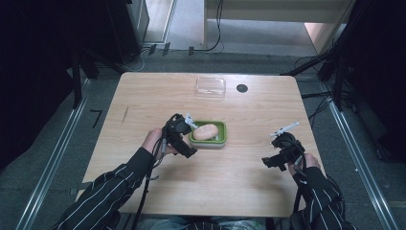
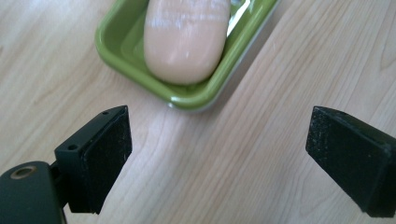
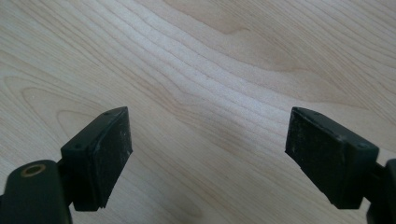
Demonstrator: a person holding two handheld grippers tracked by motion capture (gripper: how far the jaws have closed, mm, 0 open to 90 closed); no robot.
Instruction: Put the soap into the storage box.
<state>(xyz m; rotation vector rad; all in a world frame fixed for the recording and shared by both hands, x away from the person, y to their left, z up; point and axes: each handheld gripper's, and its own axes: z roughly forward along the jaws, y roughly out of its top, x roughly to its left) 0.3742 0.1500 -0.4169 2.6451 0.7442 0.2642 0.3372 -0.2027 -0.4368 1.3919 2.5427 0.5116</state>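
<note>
My left gripper (image 2: 217,154) hangs with jaws apart just left of the green tray (image 1: 220,137) holding a pale soap bar (image 1: 206,132) mid-counter (image 1: 239,167); my right gripper (image 3: 208,156), jaws apart too, hovers over bare wood far right.

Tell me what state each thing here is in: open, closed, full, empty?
Left gripper: open, holding nothing, just short of the dish.
Right gripper: open, over bare table.
Green dish: uncovered, holding a peach-coloured soap bar.
Clear lid: off, lying apart at the table's far side.
</note>
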